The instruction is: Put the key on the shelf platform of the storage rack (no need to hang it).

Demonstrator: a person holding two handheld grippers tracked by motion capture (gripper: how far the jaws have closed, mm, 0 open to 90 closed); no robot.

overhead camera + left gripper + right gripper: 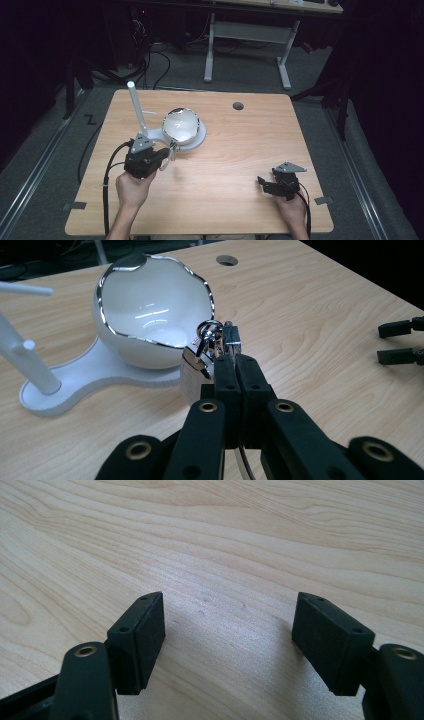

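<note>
Near the left edge of the desk (240,150), your left gripper (226,342) is pinched tight on a small padlock (194,376) with keys, just beside the white bowl (150,310) on its stand. Near the front right corner, your right gripper (227,630) sits wide open, holding nothing.

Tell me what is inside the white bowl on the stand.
The bowl looks empty: glossy white inside with only light reflections. Its near wall hides the lowest front part, and the padlock in the left tongs hangs outside it.
</note>
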